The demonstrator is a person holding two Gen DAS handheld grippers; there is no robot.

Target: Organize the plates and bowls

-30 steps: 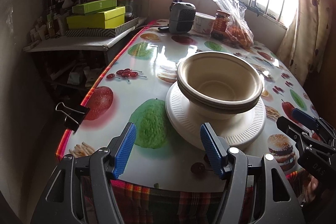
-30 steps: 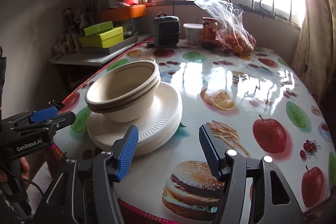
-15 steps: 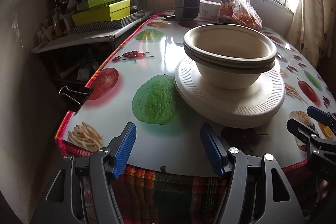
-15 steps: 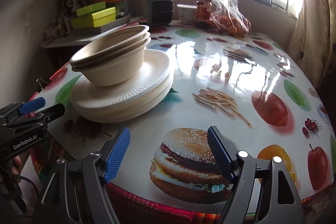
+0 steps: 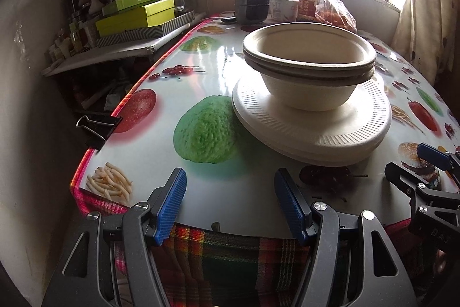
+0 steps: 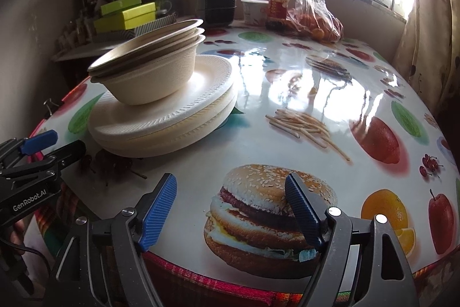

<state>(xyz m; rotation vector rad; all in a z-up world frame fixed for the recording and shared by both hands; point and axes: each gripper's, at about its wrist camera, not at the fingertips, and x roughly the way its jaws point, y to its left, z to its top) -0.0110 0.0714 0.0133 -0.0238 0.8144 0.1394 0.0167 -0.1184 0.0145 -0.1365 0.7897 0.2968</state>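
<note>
Lowered to table edge: left gripper [image 5: 230,202] agape, empty; right gripper [image 6: 230,206] widening, empty; nested bowls [image 5: 309,59] on plates [image 5: 312,134]; next, likely withdrawal.

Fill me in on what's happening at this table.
A person holds two sets of tongs at the near edge of the fruit-print table, and neither grips anything. The left tongs stand open and empty, aimed at the pile. The right tongs are opening, with nothing between them. Nested paper bowls sit on a stack of white paper plates, untouched at this moment.
</note>
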